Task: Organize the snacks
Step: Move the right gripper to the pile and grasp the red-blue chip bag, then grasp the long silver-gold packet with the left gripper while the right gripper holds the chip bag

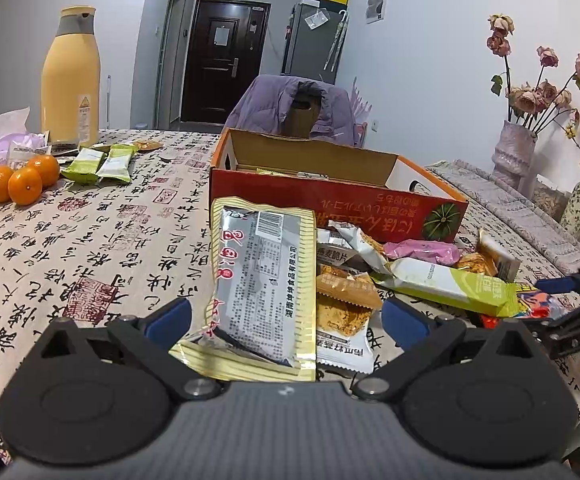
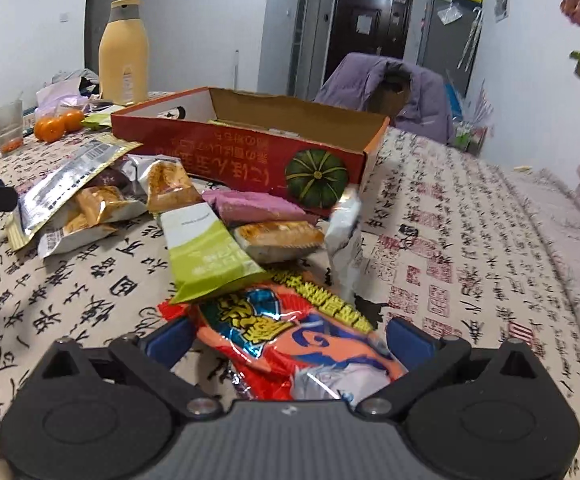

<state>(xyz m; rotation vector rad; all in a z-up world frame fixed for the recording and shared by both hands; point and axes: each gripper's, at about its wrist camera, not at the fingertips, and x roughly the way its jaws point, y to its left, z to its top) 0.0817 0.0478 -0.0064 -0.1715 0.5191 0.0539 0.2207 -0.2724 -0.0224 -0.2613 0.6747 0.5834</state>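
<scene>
A red cardboard box (image 1: 329,204) (image 2: 230,152) with a pumpkin picture stands open on the table. A heap of snack packets lies in front of it. My left gripper (image 1: 286,316) is open, its fingers wide apart on either side of a silver-and-yellow packet (image 1: 266,280) (image 2: 70,184) that leans on the heap. My right gripper (image 2: 290,340) is open too, with an orange-red packet (image 2: 290,336) (image 1: 537,304) lying between its fingers. A green-and-white packet (image 1: 449,284) (image 2: 202,248) and a pink one (image 1: 421,250) (image 2: 250,204) lie farther in.
A tall yellow bottle (image 1: 70,80), three oranges (image 1: 22,180) and two green packets (image 1: 98,164) sit at the table's far left. A glass (image 2: 6,124) stands near them. A vase of dried roses (image 1: 513,152) is at the right. A chair with a purple jacket (image 1: 290,108) stands behind the box.
</scene>
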